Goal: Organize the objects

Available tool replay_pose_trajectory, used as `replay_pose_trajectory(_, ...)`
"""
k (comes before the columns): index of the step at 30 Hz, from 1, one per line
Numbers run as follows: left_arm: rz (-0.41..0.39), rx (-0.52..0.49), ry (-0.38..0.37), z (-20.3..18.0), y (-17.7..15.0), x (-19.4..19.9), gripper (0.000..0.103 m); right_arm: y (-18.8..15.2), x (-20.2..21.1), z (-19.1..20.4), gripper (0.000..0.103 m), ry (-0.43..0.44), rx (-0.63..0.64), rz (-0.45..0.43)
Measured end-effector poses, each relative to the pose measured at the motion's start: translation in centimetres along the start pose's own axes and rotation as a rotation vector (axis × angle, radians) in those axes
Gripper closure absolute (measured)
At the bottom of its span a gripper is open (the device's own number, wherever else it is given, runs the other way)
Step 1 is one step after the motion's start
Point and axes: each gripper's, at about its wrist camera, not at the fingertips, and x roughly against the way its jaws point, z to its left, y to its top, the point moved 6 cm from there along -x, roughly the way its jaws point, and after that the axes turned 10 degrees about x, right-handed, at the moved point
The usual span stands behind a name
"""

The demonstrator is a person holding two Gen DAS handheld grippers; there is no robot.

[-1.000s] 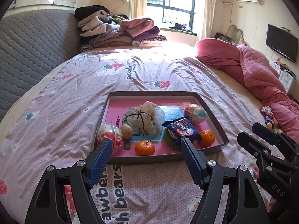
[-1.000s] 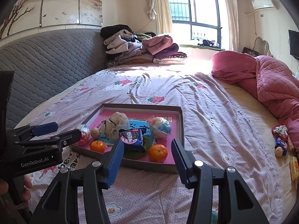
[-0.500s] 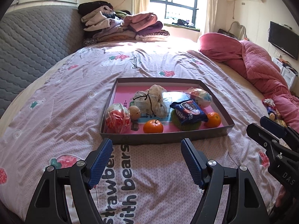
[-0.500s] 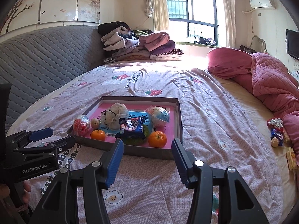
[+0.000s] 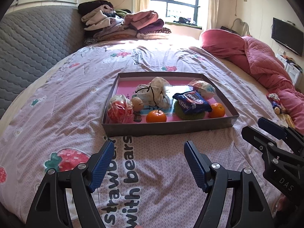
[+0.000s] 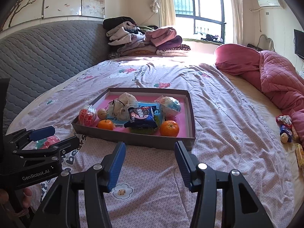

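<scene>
Tray [image 5: 167,128] on bed [image 5: 57,102] holds 2 oranges [image 5: 156,116], seemingly frontmost.
</scene>
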Motion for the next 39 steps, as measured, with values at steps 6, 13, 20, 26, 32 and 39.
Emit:
replay_pose_trajectory(6,-0.005,0.000,0.000,-0.1,-0.5,-0.1,0.026,-0.7,-0.5,0.0,0.049,-0.002,-0.011,0.009)
replay_pose_trajectory(13,0.001,0.009,-0.003,0.1,-0.9,-0.5,0.026,-1.5,-1.4,-0.2,0.046,-0.009,-0.029,0.023)
replay_pose_trajectory(20,-0.005,0.014,0.000,0.4,-1.2,-0.8,0.026,-2.0,-1.9,-0.3,0.043,-0.012,-0.032,0.029)
replay_pose_trajectory(26,-0.017,0.022,0.002,0.8,-1.2,-0.9,0.026,-2.5,-2.2,-0.3,0.040,-0.007,-0.038,0.034)
replay_pose_trajectory(32,-0.039,0.023,0.000,1.0,-1.4,-1.0,0.026,-2.9,-2.6,-0.3,0.039,-0.019,-0.039,0.023)
replay_pose_trajectory(39,-0.046,0.024,0.017,1.3,-1.8,-1.4,0.026,-3.3,-2.6,-0.1,0.039,-0.023,-0.039,0.010)
